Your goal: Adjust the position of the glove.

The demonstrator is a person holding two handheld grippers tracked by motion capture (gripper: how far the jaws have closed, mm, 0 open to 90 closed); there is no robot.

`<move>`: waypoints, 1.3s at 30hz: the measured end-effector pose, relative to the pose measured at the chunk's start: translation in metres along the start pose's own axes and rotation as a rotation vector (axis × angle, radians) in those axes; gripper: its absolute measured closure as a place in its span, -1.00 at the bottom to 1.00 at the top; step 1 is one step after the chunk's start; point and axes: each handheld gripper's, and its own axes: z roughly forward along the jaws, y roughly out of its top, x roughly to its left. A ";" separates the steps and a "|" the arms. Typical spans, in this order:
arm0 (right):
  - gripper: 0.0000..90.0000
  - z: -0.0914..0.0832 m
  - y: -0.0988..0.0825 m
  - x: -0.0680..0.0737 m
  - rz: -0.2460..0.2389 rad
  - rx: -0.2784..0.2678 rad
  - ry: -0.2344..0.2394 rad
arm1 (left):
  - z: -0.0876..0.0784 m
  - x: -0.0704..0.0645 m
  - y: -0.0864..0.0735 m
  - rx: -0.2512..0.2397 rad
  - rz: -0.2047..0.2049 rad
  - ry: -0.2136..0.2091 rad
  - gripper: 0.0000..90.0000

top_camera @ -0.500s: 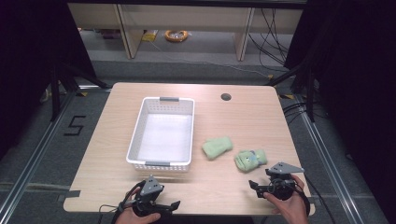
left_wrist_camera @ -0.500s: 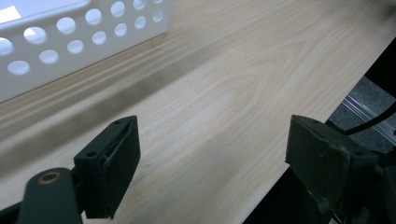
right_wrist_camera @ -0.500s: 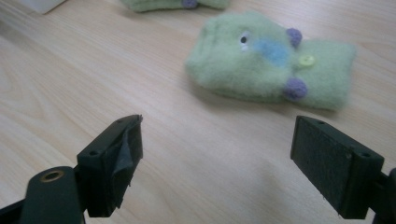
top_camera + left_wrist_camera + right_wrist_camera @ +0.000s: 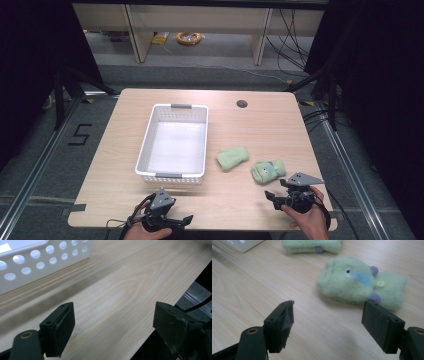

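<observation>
So at the near edge of the tabletop, toward the left corner, the left gripper is held low in a hand, and its jaws are spread wide with nothing caught between them, just bare wood seen past them in the left gripper view. Right behind it, a white perforated basket is parked left of the middle, its short side facing the near edge. To the right of the basket, a plain green mitten is laid flat on the wood, and just beside that, closer to the right edge, a second green mitten with a little face, purple bumps and a yellow button is found. The right gripper is held near the right near corner, pointed at that face mitten, jaws also apart and empty, with the mitten lying just beyond the tips and not touched. A dark cable hole is set near the far edge.
</observation>
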 end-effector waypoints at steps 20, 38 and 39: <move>-0.26 0.014 0.048 0.008 -0.066 -0.043 0.038 | 0.000 0.002 0.000 -0.005 -0.007 0.003 -0.62; -0.03 0.045 0.102 0.013 -0.102 -0.044 0.082 | -0.001 0.003 0.001 0.011 0.008 0.005 -0.62; 0.01 0.048 0.105 0.013 -0.102 -0.035 0.089 | -0.002 0.003 0.001 0.008 0.008 -0.004 -0.62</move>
